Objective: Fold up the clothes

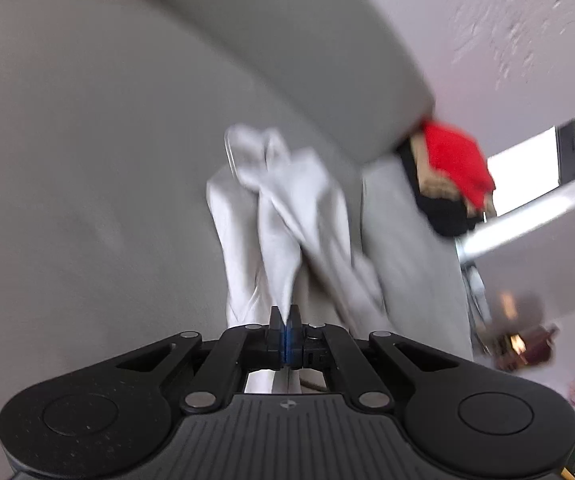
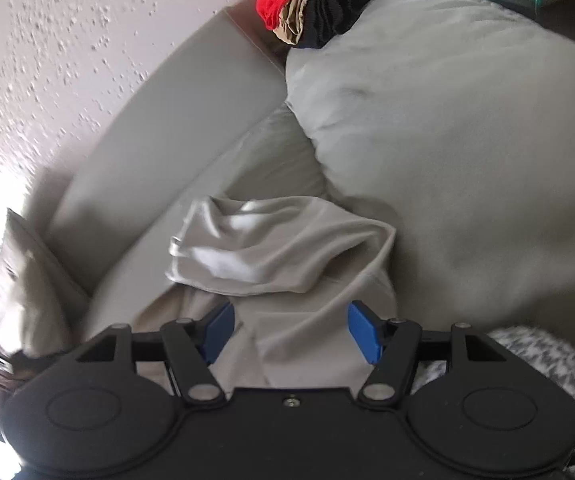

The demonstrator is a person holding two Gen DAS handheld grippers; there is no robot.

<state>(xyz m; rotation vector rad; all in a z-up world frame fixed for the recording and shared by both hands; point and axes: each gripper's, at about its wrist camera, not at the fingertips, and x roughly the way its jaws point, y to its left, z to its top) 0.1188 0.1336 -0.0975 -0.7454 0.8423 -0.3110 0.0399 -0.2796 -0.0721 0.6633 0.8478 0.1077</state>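
Grey sofa (image 2: 467,152) filling most of both views, backing onto a rough-plastered pale wall (image 2: 47,40). Lying on the sofa seat, a pale grey garment (image 2: 279,248), crumpled and bunched, its upper part folded over into a loose heap, its lower part trailing toward the camera of the right wrist view. Sitting at the far end of the sofa, on top of the arm cushion, a small pile of other clothes (image 2: 311,4): red, tan and black pieces pressed together.

Left tool (image 1: 285,320) pinching the pale garment (image 1: 283,216) between its closed fingers, blue pads nearly meeting, cloth stretching away from the tips in long folds and rising off the seat. Same pile of clothes (image 1: 451,172) showing at the right of that view, beside a bright window (image 1: 527,148); everything there blurring.

Right tool (image 2: 291,332) standing wide, its blue pads (image 2: 219,332) well apart, gripping nothing, hovering just above the near part of the garment. Resting at the left edge, a beige cushion (image 2: 27,276) against the sofa back. Peeking in at the lower right, a grey-and-white knitted fabric (image 2: 547,360).
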